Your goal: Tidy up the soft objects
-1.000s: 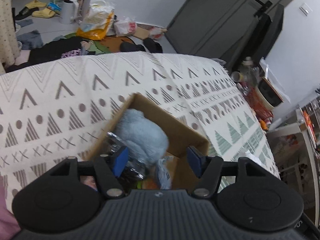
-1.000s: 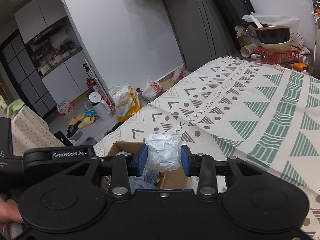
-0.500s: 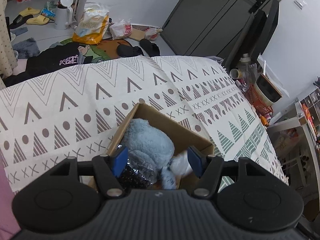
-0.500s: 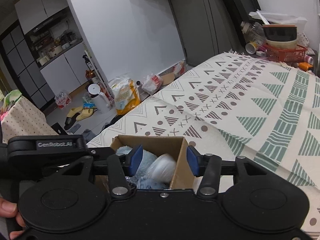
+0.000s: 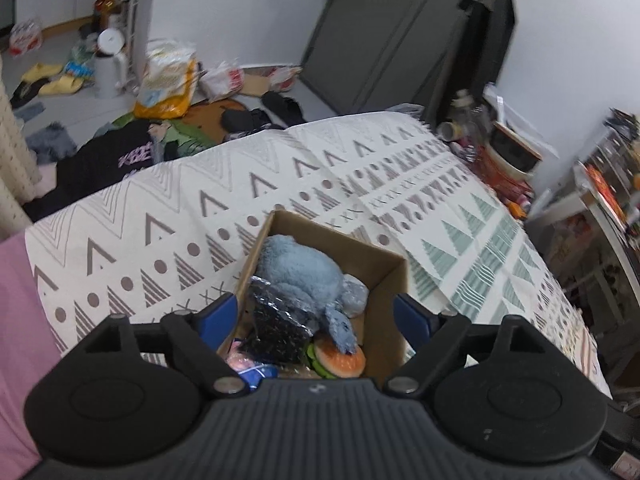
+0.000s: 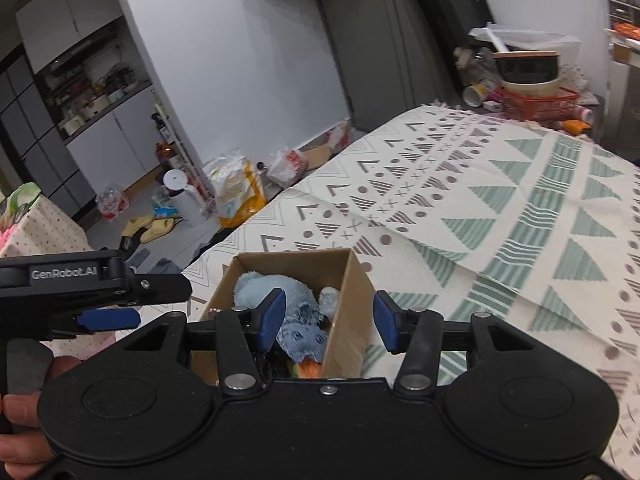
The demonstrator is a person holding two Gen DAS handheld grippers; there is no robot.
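An open cardboard box (image 5: 390, 276) stands on the patterned bed cover. In it lie a blue plush toy (image 5: 302, 276), a white crumpled soft bundle (image 5: 356, 294), a black speckled bag (image 5: 276, 326) and a burger-shaped toy (image 5: 340, 358). My left gripper (image 5: 316, 316) is open and empty above the box's near end. My right gripper (image 6: 328, 320) is open and empty above the same box (image 6: 348, 300), where the plush (image 6: 280, 292) and white bundle (image 6: 330, 296) also show. The left gripper (image 6: 108, 318) shows at the left of the right wrist view.
The patterned cover (image 5: 160, 216) spreads around the box. A pink cloth (image 5: 20, 320) lies at the left edge. Past the bed's far end are clothes, bags and a white kettle (image 5: 108, 64) on the floor. A red basket with bowls (image 6: 536, 96) stands beyond the bed's right corner.
My right gripper held the white bundle a second ago, then opened and dropped it into the box beside the plush. Both grippers have lifted back from the box.
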